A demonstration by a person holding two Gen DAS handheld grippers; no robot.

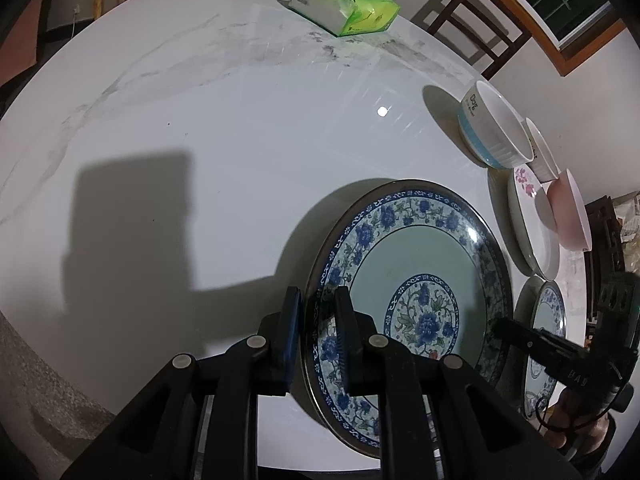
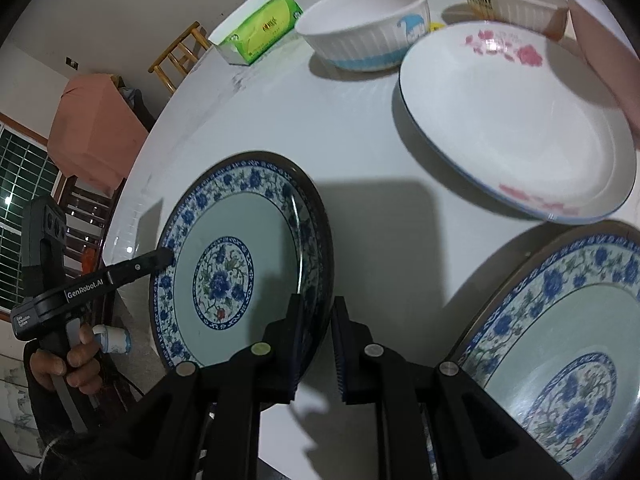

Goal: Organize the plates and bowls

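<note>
Held plate: I've got the floral plate [image 1: 420, 264] [image 2: 240, 256] between my two grippers, left gripper [image 1: 318, 300] pinching its left rim, right gripper [image 2: 316, 308] pinching the opposite rim.
Right of it: I see a second floral plate [image 2: 568, 344] lying on the table [image 1: 200, 140], near the held one.
Behind that: a flower-print plate [image 2: 516, 120] sits further back.
Back row: I see a ribbed bowl [image 2: 364, 28], and to its right a lettered bowl [image 2: 512, 0].
Far right edge: a plain bowl [image 2: 604, 48], just beside the flower-print plate.
Far back: a tissue pack [image 1: 348, 4] left of the bowls, well apart from my plate.
Beyond the table: chairs [image 1: 476, 20].
</note>
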